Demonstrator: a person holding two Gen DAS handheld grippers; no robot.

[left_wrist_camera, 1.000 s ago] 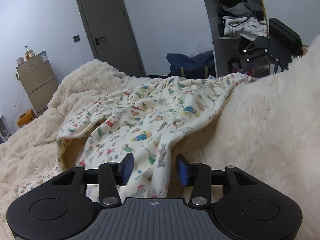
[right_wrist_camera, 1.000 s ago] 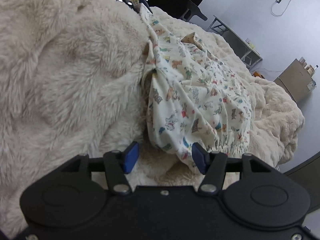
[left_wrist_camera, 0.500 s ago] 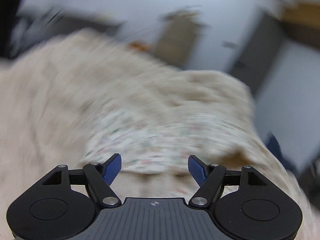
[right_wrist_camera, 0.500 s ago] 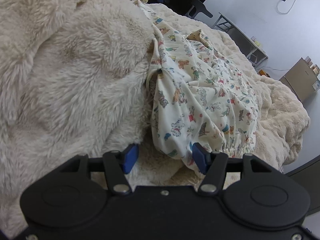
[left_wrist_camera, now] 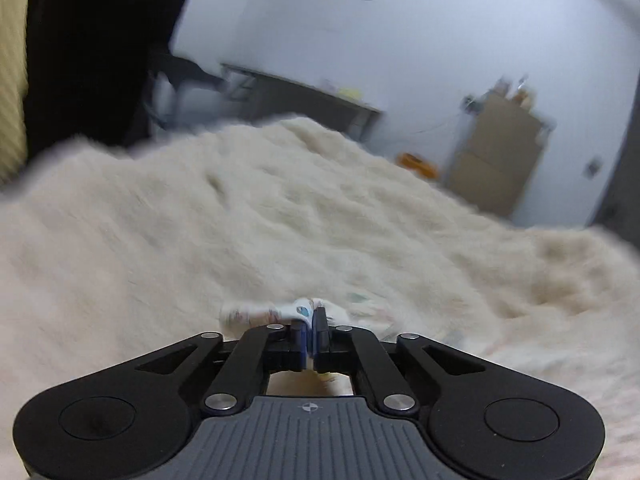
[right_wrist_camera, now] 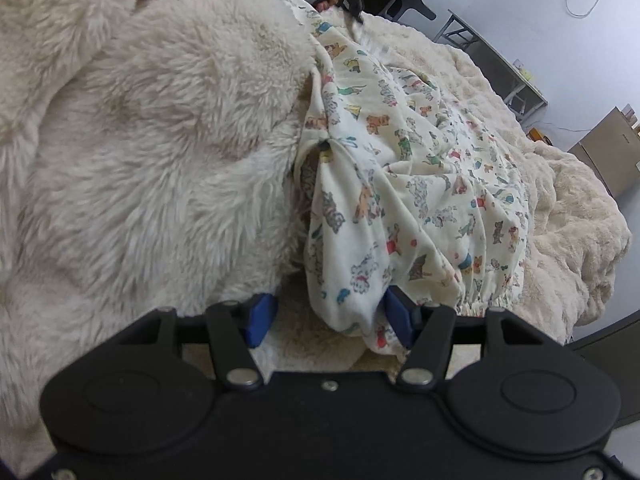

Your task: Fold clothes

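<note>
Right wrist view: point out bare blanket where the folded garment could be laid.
Free: the cream blanket right of the printed garment, up to the bed edge. Crowded: the fluffy heap presses the garment's left side, and the open right gripper straddles its near corner.

Fluffy cream fleece blanket [left_wrist_camera: 280,216] covers pretty much the whole bed. Far right there's a tan cardboard-coloured cabinet [left_wrist_camera: 498,156] against the pale blue wall [left_wrist_camera: 440,32], with a grey metal-framed table [left_wrist_camera: 304,100] further left.

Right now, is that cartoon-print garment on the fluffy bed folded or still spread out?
Not folded: the printed garment lies rumpled and loosely spread over the fluffy blanket, with no neat creases.
</note>
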